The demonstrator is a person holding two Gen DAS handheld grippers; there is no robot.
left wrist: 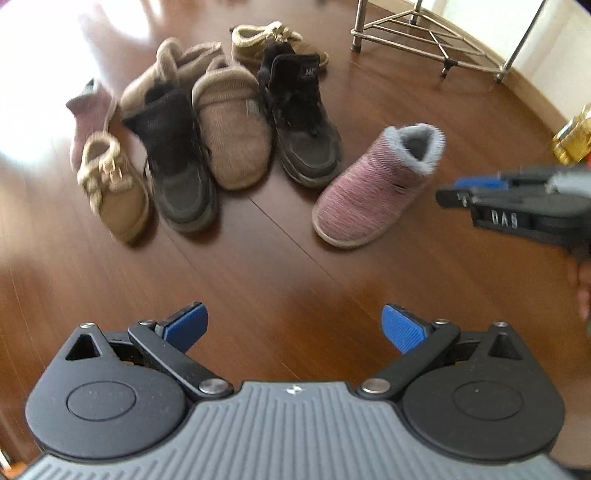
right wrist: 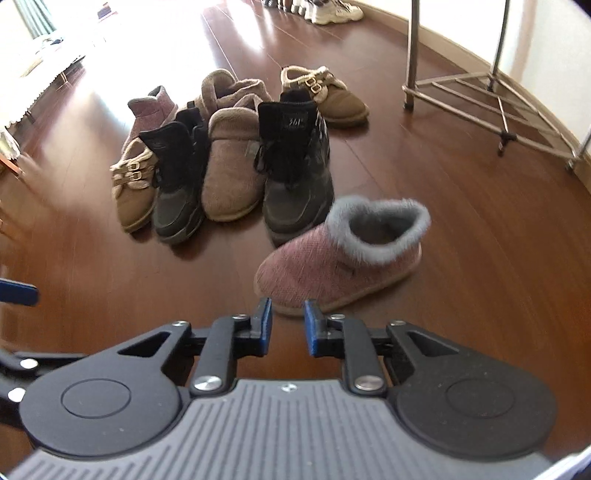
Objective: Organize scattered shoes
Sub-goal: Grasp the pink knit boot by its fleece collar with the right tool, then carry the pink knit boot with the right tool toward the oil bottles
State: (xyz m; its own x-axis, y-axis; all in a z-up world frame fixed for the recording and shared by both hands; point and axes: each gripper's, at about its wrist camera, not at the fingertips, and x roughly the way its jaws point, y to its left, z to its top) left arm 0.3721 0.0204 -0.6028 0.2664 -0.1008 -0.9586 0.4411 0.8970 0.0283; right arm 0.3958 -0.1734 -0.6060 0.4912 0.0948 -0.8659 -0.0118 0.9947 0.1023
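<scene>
The left tool has its jaws wide apart, and nothing is between its blue pads; under it there is only the wooden floor. The right tool has its jaws narrow, with a small gap between the pads and nothing held in it. It hangs above the floor, just before the toe of a pink boot with a grey fur collar. This boot lies alone, a little apart from the other shoes, with its toe toward the tool.

Behind it the other shoes make a loose heap. There are two black high sneakers, one at each side of a beige knit slipper. A second beige slipper lies behind them. A tan shoe with buckles is at the left edge of the heap and touches a second pink boot. Its pair, another tan shoe, lies at the far right of the heap. A metal rack stands near the wall. More shoes stand in a row by the far wall.
</scene>
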